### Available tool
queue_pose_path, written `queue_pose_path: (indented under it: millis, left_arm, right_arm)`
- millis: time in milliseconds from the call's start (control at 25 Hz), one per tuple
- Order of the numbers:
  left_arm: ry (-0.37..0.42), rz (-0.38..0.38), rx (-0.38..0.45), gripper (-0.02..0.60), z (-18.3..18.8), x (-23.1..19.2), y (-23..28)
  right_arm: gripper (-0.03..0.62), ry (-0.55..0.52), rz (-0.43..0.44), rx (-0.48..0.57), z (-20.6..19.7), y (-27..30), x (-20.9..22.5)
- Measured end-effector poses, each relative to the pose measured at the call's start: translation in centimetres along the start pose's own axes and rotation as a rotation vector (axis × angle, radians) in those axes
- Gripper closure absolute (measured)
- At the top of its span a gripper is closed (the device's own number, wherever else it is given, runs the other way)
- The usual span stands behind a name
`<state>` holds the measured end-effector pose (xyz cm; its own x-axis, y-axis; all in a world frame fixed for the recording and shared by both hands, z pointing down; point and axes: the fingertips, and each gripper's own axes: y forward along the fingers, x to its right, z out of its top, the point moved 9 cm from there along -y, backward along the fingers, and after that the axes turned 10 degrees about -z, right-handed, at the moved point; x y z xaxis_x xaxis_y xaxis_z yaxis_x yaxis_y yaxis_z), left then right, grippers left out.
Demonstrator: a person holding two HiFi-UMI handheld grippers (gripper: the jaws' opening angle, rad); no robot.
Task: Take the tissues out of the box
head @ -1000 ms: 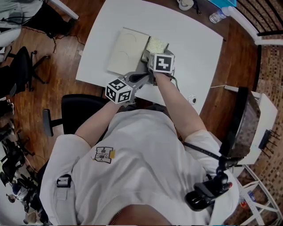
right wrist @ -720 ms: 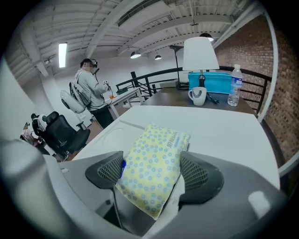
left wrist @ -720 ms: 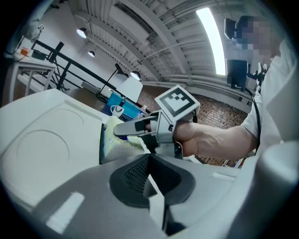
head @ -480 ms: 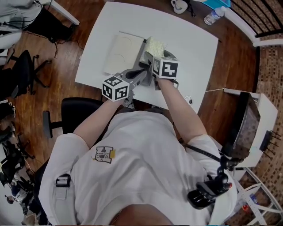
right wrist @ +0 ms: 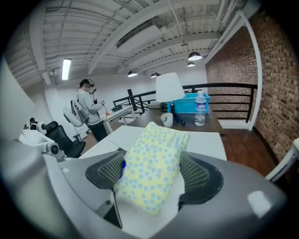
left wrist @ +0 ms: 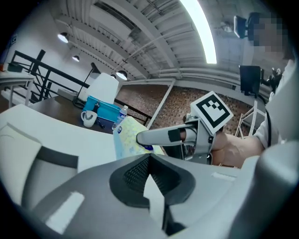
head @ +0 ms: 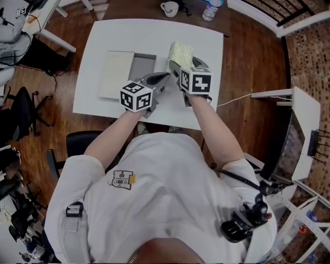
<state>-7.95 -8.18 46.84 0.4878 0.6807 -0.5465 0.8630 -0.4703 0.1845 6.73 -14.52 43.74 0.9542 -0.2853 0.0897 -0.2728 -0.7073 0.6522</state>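
A yellow dotted tissue pack (right wrist: 152, 168) sits between the pads of my right gripper (right wrist: 152, 179), which is shut on it. From the head view the pack (head: 181, 52) is held just right of the flat box, whose grey tray (head: 142, 66) lies bare beside its white lid (head: 117, 73). My right gripper (head: 180, 66) points away from me. My left gripper (head: 163, 78) hovers beside the tray with its jaws shut and nothing held. In the left gripper view its own jaws (left wrist: 149, 158) meet, and the pack (left wrist: 125, 138) shows beyond them.
A white mug (head: 169, 8) and a water bottle (head: 211, 9) stand on a dark table behind the white table (head: 201, 31). A black chair (head: 77, 140) is at my left, a white side stand (head: 301, 111) at my right. A person stands far off (right wrist: 86, 106).
My right gripper has carried the tissue pack off the grey tray to its right side, leaving the tray bare. The left gripper stays close by. The head view has swung.
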Motion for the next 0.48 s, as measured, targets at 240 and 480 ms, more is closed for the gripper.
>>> queue_pose_path:
  millis: [240, 480]
  left_arm:
    - [0.015, 0.003, -0.151, 0.586, -3.0, 0.8, 8.8]
    - [-0.025, 0.024, -0.226, 0.586, -5.6, 0.5, 13.0]
  right_arm:
    - [0.218, 0.051, -0.085, -0.135, -6.0, -1.0, 9.6]
    - [0.214, 0.037, -0.109, -0.254, -11.2, -0.3, 12.6]
